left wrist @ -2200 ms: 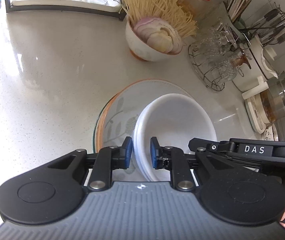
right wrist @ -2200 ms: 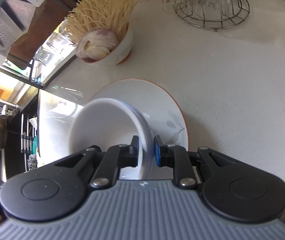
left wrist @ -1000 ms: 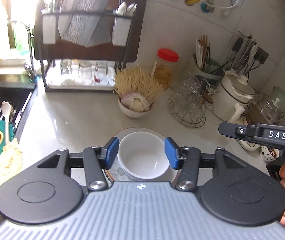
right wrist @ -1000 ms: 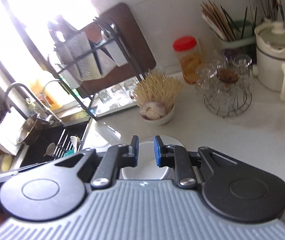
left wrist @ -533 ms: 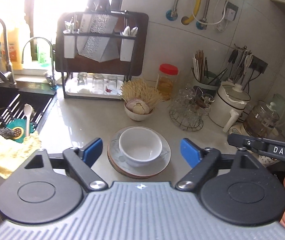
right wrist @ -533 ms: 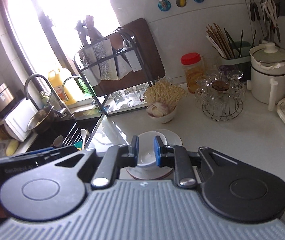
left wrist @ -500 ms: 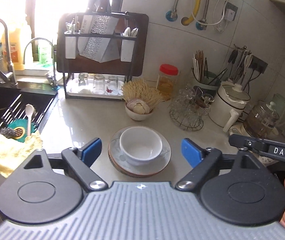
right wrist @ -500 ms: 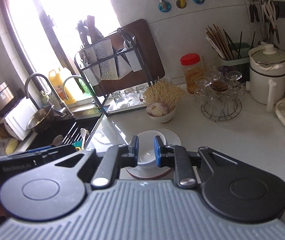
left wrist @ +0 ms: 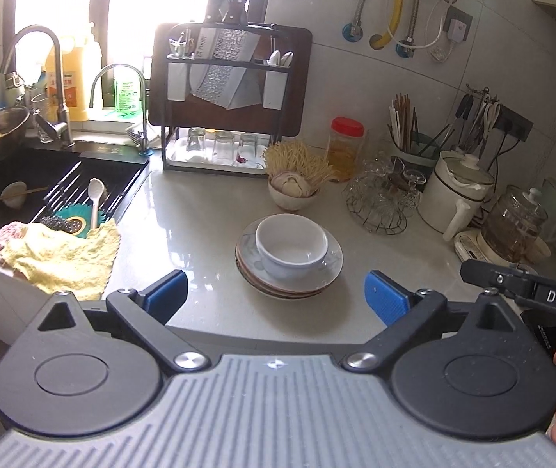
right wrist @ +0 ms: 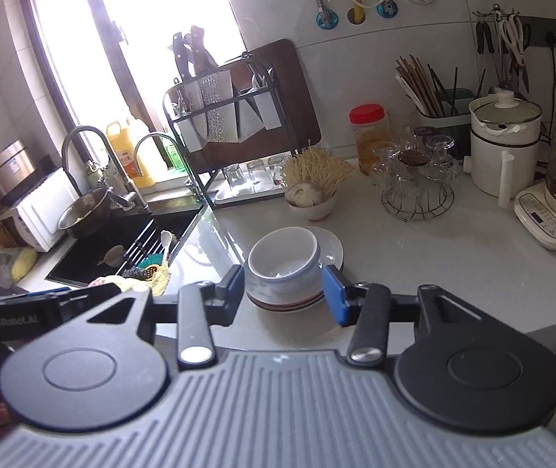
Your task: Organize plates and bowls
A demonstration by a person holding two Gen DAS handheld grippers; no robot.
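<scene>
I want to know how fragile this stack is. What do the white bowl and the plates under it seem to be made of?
The white bowl looks like glazed ceramic or porcelain: opaque, thick-rimmed, with soft window glare inside. The plates look like the same glazed ware, glossy with a faint printed pattern and a brownish rim edge. Melamine cannot be ruled out by look alone, so treat both as breakable.

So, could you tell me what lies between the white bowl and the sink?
Only bare counter lies between the bowl, which sits on the plates, and the sink; the left wrist view shows it best. A yellow cloth drapes nearer the front.
</scene>
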